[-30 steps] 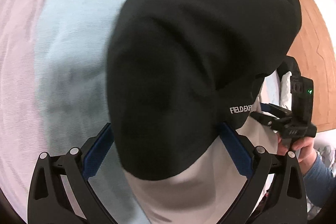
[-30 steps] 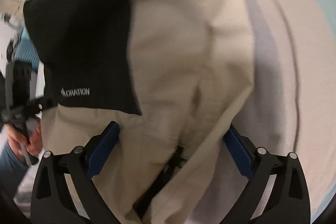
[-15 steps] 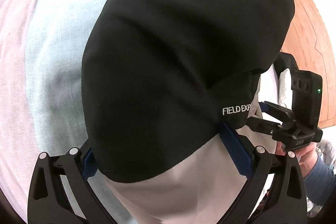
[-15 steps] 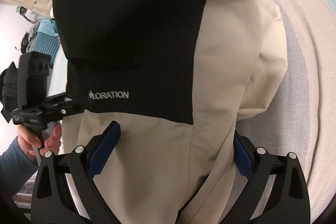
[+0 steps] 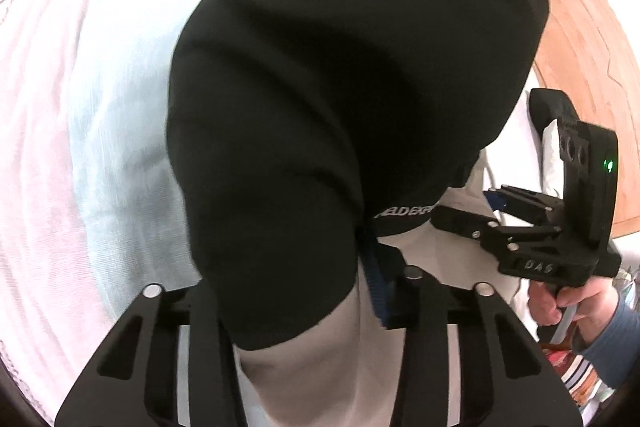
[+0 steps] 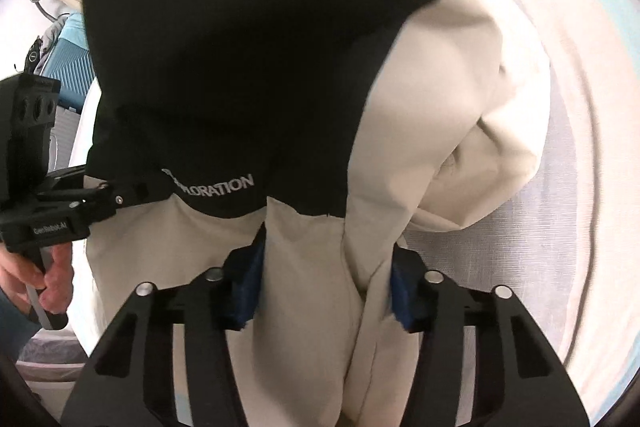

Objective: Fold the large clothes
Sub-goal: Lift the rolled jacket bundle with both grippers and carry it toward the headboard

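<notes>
Left wrist view: left gripper [image 5: 320, 291], jaws just closing, pinches a black-and-beige jacket [image 5: 352, 87]; right gripper [image 6: 324, 283] likewise clamps its beige part above the bedsheet [image 5: 80, 107].

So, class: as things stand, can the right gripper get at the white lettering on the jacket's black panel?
Probably not: the right gripper has been closing on beige jacket fabric bunched between its pads, with the lettering beyond its fingertips.

Jacket [image 6: 420, 99]: black upper panel bearing white lettering, beige lower panel and sleeve. Hand-held gripper [image 6: 324, 283]: black frame, blue pads. Bed sheet [image 5: 100, 107]: broad pale blue and pale pink stripes. Person's sleeve [image 5: 616, 343]: grey-blue. Floor [image 5: 580, 39]: orange-brown wood.
</notes>
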`<control>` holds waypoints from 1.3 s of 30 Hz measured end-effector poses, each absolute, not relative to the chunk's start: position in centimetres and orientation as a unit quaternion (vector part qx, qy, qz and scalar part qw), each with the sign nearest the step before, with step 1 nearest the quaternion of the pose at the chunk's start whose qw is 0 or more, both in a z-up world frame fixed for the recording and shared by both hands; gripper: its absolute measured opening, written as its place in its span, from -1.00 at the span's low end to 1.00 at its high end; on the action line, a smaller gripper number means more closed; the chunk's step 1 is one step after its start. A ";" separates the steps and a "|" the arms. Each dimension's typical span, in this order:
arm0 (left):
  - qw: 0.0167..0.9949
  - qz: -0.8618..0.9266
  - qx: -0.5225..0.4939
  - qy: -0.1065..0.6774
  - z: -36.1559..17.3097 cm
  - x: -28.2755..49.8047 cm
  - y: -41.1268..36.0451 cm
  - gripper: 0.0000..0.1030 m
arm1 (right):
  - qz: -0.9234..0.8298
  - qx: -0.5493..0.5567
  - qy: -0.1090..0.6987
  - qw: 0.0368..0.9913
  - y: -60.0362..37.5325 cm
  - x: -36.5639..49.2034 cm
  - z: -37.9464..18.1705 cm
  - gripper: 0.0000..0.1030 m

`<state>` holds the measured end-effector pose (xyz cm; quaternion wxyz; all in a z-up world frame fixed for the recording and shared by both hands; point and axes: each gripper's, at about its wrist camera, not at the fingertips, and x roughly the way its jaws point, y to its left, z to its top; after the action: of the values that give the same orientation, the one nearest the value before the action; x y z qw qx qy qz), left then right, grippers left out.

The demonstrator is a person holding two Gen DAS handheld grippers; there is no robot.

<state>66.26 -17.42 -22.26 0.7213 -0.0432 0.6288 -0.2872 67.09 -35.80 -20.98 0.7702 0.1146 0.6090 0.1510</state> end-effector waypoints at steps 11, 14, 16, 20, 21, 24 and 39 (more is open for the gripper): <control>0.745 -0.302 -0.022 0.595 -18.2 64.1 -18.6 -0.44 | 0.163 0.143 0.566 0.795 -37.3 65.4 -17.6 -0.24; 0.751 -0.302 -0.011 0.587 -17.1 63.4 -17.5 -0.44 | 0.164 0.151 0.559 0.799 -38.8 63.9 -17.1 -0.30; 0.755 -0.303 -0.004 0.581 -16.1 62.9 -15.9 -0.45 | 0.166 0.155 0.551 0.803 -39.2 63.5 -16.5 -0.32; 0.764 -0.304 0.015 0.569 -13.8 61.6 -16.7 -0.47 | 0.172 0.173 0.531 0.811 -40.6 62.1 -15.6 -0.36; 0.766 -0.305 0.022 0.565 -13.1 61.8 -16.7 -0.47 | 0.171 0.180 0.525 0.814 -41.0 61.9 -15.5 -0.36; 0.772 -0.307 0.037 0.556 -11.2 61.5 -17.5 -0.48 | 0.169 0.192 0.509 0.822 -41.9 61.3 -14.5 -0.37; 0.782 -0.355 0.152 0.489 -1.6 55.6 -29.7 -0.50 | 0.129 0.244 0.409 0.870 -49.7 49.2 -9.3 -0.44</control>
<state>55.57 -29.70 -1.63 0.7822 0.1518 0.4890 -0.3550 49.17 -49.74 -9.30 0.8699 0.2437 0.4090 0.1289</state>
